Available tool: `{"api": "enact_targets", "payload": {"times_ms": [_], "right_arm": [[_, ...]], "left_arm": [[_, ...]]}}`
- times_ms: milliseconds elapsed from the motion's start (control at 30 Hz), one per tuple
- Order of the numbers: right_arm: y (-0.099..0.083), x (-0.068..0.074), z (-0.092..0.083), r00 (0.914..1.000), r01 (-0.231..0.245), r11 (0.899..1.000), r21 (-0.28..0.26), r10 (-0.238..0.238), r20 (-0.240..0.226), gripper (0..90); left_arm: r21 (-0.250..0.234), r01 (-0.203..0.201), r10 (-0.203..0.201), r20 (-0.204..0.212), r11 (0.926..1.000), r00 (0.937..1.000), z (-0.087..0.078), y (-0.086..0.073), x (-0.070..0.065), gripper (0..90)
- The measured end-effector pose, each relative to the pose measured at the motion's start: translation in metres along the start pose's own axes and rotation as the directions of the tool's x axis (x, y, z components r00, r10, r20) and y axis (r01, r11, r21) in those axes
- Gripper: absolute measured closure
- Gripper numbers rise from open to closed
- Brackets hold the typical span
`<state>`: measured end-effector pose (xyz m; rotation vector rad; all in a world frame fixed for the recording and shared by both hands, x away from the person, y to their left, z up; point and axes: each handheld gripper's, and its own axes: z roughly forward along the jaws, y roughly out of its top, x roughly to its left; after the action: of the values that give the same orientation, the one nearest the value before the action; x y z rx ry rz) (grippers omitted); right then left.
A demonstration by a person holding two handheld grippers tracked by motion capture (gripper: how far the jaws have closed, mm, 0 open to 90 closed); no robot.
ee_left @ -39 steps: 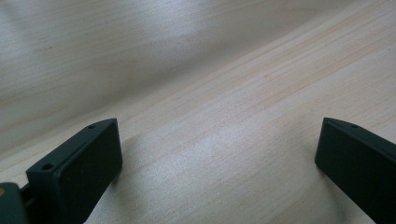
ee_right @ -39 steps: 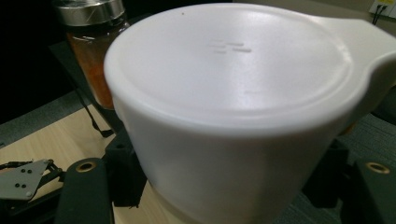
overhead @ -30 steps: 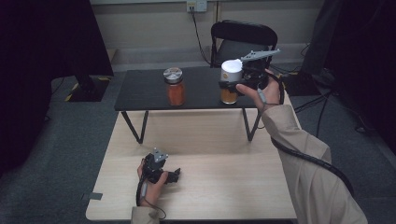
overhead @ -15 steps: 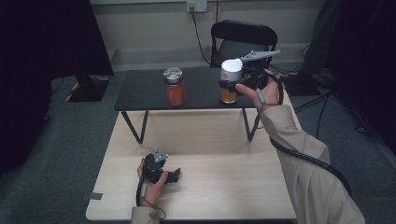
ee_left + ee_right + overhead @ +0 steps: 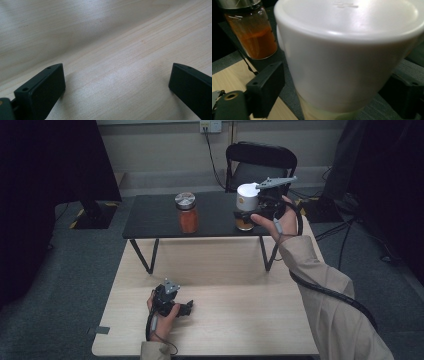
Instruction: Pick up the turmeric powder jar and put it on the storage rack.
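Where grey carpet (image 5: 60, 285) spreads, a black table (image 5: 150, 220) (low) stands.

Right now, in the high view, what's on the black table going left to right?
Spice jar → white-lidded jar → right gripper, its jaws either side of that jar.

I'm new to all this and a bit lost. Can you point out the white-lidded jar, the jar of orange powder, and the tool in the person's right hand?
white-lidded jar (image 5: 247, 196), high view, side of its lid.
orange powder jar (image 5: 188, 221), high view, glass body.
right gripper (image 5: 248, 214), high view, between its fingertips.
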<state>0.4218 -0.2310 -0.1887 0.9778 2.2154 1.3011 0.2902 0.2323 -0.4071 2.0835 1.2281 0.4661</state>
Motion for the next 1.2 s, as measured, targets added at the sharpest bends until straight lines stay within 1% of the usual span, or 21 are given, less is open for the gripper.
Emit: {"api": "enact_targets", "payload": {"times_ms": [167,333,433,667,867,967,1033,1200], "right_arm": [[-0.002,0.003,-0.003,1.0000,0.000,1.000,-0.004,0.000,0.005,4.5],[-0.004,0.003,-0.008,0.9998,-0.015,1.000,-0.009,0.015,0.012,1.8],[-0.006,0.003,-0.011,0.9998,-0.017,1.000,-0.017,0.017,0.012,1.4],[-0.008,0.001,-0.015,0.9996,-0.027,1.000,-0.014,0.027,0.002,0.7],[-0.011,0.002,-0.019,0.9997,-0.026,1.000,-0.010,0.026,-0.001,0.7],[-0.013,0.004,-0.021,0.9997,-0.022,1.000,-0.002,0.022,-0.005,1.0],[-0.015,0.005,-0.022,0.9999,-0.015,1.000,-0.002,0.015,0.001,1.0],[-0.019,0.006,-0.024,0.9999,-0.017,1.000,0.001,0.017,-0.003,1.0]], "left_arm": [[0.000,0.000,0.000,0.000,1.0000,1.0000,0.000,0.000,0.000,0.0],[0.000,0.000,0.000,0.000,1.0000,1.0000,0.000,0.000,0.000,0.0],[0.000,0.000,0.000,0.000,1.0000,1.0000,0.000,0.000,0.000,0.0],[0.000,0.000,0.000,0.000,1.0000,1.0000,0.000,0.000,0.000,0.0],[0.000,0.000,0.000,0.000,1.0000,1.0000,0.000,0.000,0.000,0.0],[-0.001,0.000,0.000,0.000,1.0000,1.0000,0.000,0.000,0.000,0.0],[-0.001,0.000,0.000,0.000,1.0000,1.0000,0.000,0.000,0.000,0.0],[-0.001,0.000,0.000,0.000,1.0000,1.0000,0.000,0.000,0.000,0.0]]}}
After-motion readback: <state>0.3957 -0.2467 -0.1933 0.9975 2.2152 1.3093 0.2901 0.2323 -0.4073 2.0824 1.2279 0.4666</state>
